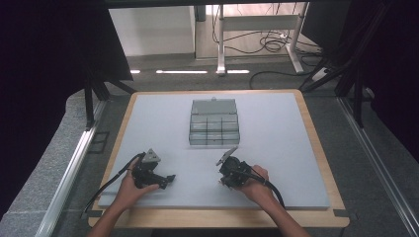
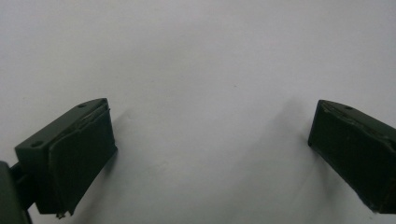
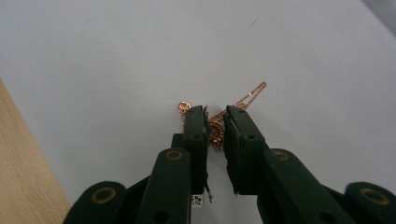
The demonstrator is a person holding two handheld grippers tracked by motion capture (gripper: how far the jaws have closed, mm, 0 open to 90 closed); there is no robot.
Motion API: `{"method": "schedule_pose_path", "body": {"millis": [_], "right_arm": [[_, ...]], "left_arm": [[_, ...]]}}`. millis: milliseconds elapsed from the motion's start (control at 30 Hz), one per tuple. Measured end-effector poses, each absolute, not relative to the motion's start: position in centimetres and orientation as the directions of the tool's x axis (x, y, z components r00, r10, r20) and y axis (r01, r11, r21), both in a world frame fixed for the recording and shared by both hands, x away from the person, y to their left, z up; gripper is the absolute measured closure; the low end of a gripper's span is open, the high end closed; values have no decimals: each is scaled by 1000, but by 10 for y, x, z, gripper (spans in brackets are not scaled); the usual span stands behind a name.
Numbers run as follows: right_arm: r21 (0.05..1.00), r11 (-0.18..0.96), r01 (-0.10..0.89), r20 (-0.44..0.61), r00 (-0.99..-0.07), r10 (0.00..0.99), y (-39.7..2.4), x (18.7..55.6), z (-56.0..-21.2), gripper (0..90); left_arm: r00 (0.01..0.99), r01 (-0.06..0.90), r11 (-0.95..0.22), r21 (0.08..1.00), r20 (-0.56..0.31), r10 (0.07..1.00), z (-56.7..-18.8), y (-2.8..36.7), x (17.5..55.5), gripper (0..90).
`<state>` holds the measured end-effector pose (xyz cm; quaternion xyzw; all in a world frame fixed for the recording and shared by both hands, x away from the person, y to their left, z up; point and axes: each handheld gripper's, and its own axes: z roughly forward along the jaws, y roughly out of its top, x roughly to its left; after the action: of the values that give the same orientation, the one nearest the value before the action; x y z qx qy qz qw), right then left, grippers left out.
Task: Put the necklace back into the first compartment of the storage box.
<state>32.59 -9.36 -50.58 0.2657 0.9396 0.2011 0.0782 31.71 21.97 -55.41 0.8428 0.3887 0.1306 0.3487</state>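
Right now the right gripper (image 3: pixel 215 122) sits at the near edge of the pale grey table mat (image 1: pixel 276 148), jaws nearly together with a thin rose-gold chain with small round charms (image 3: pixel 215 130) between them; the pads look just off the metal, so I read it as not clamped yet, chain lying on the mat with one end trailing past the jaw tips. Left gripper (image 2: pixel 210 154) is spread wide, nothing in it, resting low over bare mat at the near left. The clear grey plastic compartment box with its lid up (image 1: pixel 213 123) stands at mid-table, well apart from both. My read: the step is pinching the chain off the mat. To do it well, keep the tips flat on the mat, close squarely on the bunched middle rather than the loose tail, check both pads bite before lifting, lift slowly so the charms don't snag or slip out
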Motion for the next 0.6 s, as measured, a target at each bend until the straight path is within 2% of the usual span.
{"method": "schedule_pose_path", "body": {"millis": [33, 400, 600], "right_arm": [[418, 777, 470, -39, -846, 532, -94, 326, -506, 837], [431, 763, 482, -13, -842, 539, -98, 330, -505, 840], [470, 740, 482, -3, -837, 547, -102, 330, -496, 841]], "left_arm": [[664, 564, -455, 689, -51, 746, -554, 220, 317, 1], [664, 564, -455, 689, -52, 746, -554, 220, 317, 2], [664, 565, -455, 688, -52, 746, -554, 220, 317, 2]]}}
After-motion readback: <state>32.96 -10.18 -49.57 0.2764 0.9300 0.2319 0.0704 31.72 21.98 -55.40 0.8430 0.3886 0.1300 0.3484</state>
